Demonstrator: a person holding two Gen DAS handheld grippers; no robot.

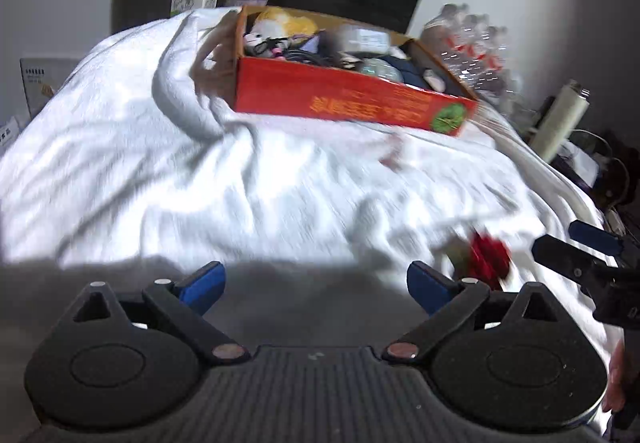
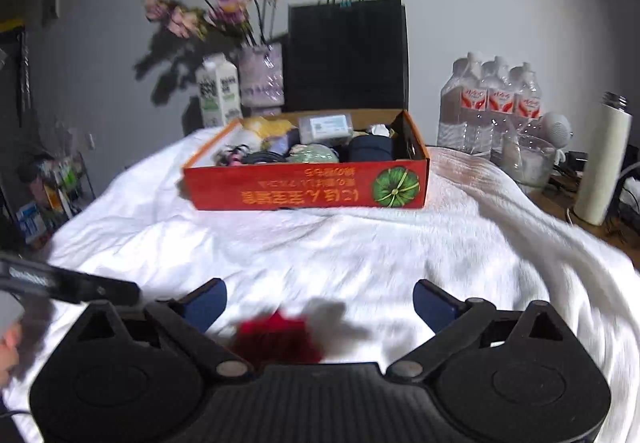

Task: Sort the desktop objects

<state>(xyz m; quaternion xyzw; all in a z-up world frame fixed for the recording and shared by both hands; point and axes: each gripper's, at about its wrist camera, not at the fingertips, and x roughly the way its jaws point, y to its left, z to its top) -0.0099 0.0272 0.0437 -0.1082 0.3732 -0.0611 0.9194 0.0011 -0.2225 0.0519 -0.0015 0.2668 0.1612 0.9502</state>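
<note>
A red cardboard box (image 1: 352,99) (image 2: 308,191) stands on a white blanket (image 1: 160,171) (image 2: 360,251) and holds several items: a yellow plush, cables, a clear case, a dark pouch. A small red object (image 2: 276,339) (image 1: 490,257) lies on the blanket near the front. My right gripper (image 2: 320,303) is open, its fingers on either side of the red object, which lies low between them and is blurred. My left gripper (image 1: 316,283) is open and empty, left of the red object. The right gripper also shows in the left wrist view (image 1: 576,251).
Behind the box stand a milk carton (image 2: 218,91), a vase of pink flowers (image 2: 262,75) and a black paper bag (image 2: 348,55). To the right are a pack of water bottles (image 2: 492,107), a glass bowl (image 2: 528,161) and a white flask (image 2: 602,163).
</note>
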